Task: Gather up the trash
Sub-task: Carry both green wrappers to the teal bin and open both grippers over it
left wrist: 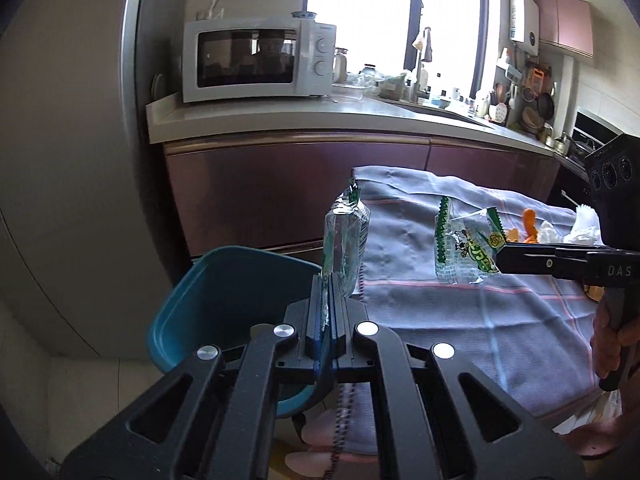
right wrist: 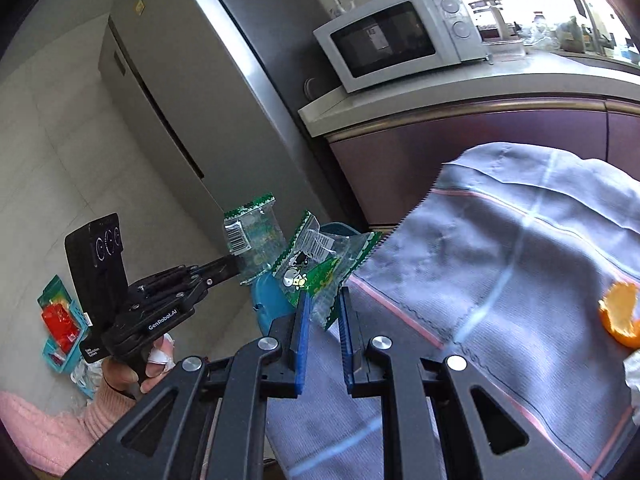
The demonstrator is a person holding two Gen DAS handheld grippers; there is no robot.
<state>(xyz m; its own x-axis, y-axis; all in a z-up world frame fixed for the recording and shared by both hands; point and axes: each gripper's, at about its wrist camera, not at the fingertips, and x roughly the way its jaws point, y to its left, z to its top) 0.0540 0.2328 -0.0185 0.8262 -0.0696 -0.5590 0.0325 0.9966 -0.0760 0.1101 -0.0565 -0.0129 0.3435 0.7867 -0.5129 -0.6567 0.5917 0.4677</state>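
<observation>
Left gripper [left wrist: 326,280], jaws nearly together, pinches a clear, green-edged plastic wrapper [left wrist: 345,240] upright above its fingertips. Right gripper [right wrist: 323,300], slightly parted, grips a crumpled clear-and-green cartoon-printed wrapper [right wrist: 316,268] between its blue pads.

Black left gripper [right wrist: 236,265], blue pads [right wrist: 299,344], silver screws, pink sleeve [right wrist: 48,424]

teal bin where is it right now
The teal bin sits at the left edge of the cloth-covered table, just beyond the left tool, which holds a clear wrapper beside its rim.
</observation>
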